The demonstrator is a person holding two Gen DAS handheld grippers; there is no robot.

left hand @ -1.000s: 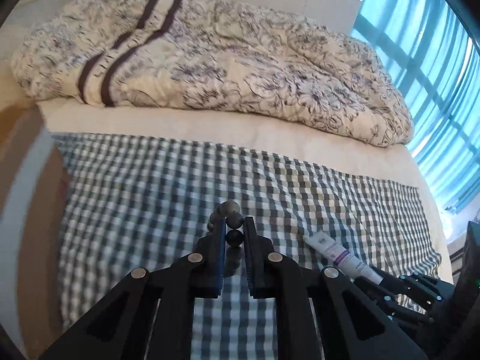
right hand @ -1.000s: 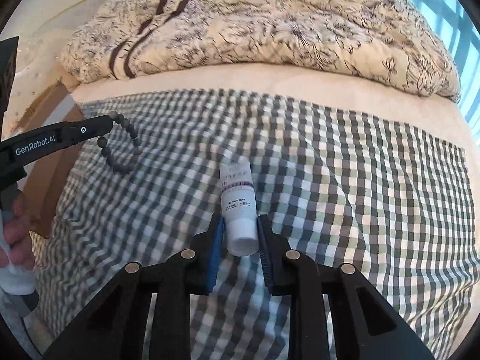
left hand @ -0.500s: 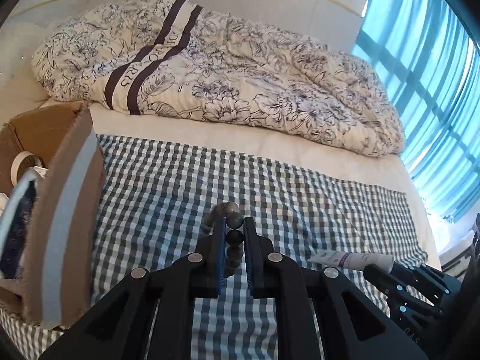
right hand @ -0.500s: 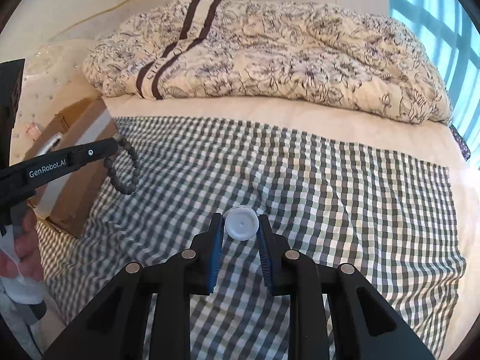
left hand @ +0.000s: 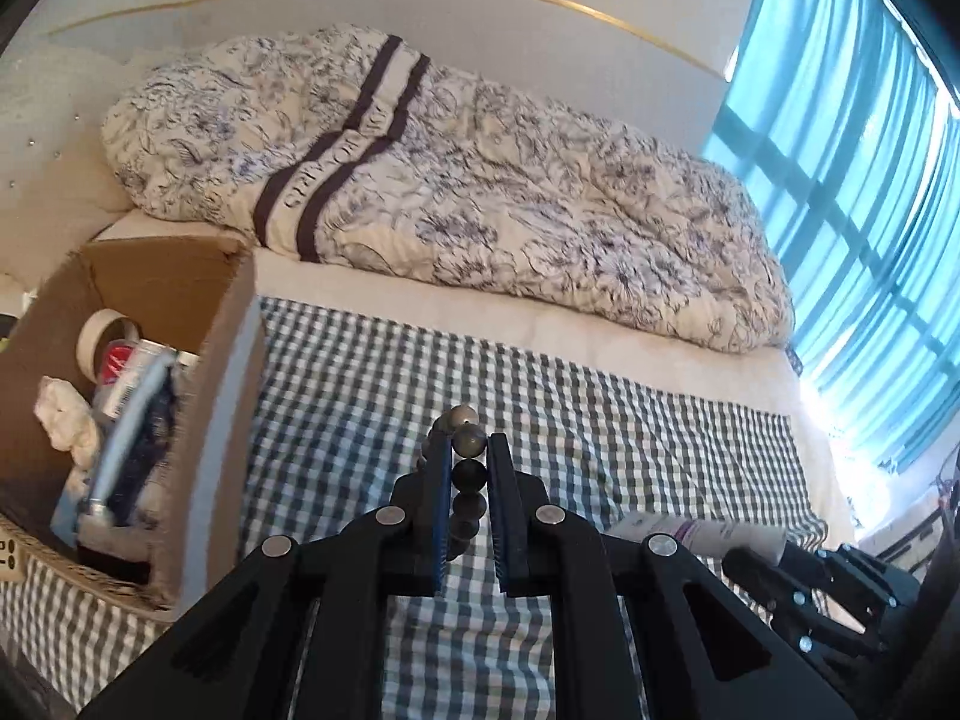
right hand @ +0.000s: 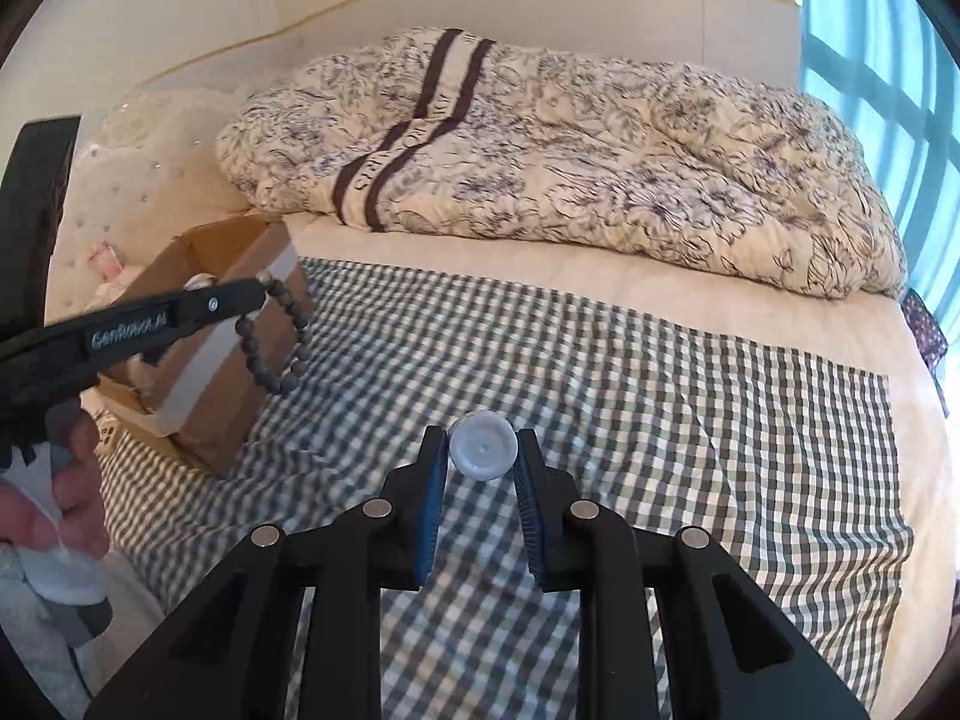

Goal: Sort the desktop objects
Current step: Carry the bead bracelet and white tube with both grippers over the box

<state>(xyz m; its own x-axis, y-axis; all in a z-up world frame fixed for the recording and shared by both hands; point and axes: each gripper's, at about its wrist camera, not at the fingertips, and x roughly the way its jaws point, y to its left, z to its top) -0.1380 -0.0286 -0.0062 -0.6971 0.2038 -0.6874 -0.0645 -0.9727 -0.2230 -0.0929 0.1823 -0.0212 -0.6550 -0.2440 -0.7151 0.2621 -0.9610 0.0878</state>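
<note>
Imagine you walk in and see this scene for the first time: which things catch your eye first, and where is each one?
The dark bead bracelet dangles from the left gripper beside the open cardboard box at the left edge of the checked cloth. The right gripper holds a white tube cap-forward above the cloth. Behind, a floral quilt is heaped across the bed, with blue curtains at the right.

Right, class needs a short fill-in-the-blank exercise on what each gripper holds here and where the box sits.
1. The left gripper is shut on a bracelet of dark ____.
2. The right gripper is shut on a white ____.
3. The cardboard box stands on the ____ cloth.

Missing words: beads; tube; checked
</note>
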